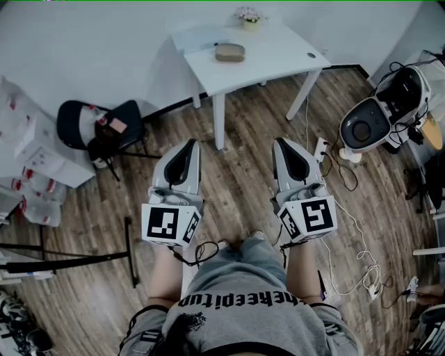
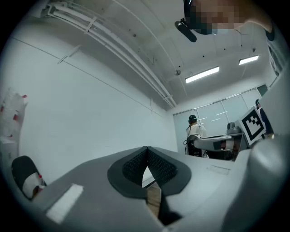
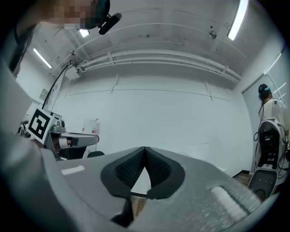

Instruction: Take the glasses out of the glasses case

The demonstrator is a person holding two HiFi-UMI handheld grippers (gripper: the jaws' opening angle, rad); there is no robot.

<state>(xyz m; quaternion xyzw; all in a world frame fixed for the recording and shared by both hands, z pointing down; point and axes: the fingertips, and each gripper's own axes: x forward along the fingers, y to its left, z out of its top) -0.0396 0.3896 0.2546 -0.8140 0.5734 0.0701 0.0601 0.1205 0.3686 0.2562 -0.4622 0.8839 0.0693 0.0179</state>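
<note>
A brown oval glasses case (image 1: 230,52) lies shut on the white table (image 1: 278,59) far ahead in the head view. My left gripper (image 1: 190,144) and right gripper (image 1: 280,142) are held side by side over the wooden floor, well short of the table. Both are shut with nothing between the jaws. In the left gripper view the left gripper (image 2: 147,150) has its tips touching, pointing up at a white wall. In the right gripper view the right gripper (image 3: 144,149) also has its tips together. No glasses are visible.
A small flower pot (image 1: 249,19) stands at the table's far edge. A black chair (image 1: 104,128) stands left, boxes (image 1: 31,156) beyond it. A white machine (image 1: 379,111) and cables (image 1: 348,208) lie on the floor at right. Another person (image 2: 195,131) stands in the distance.
</note>
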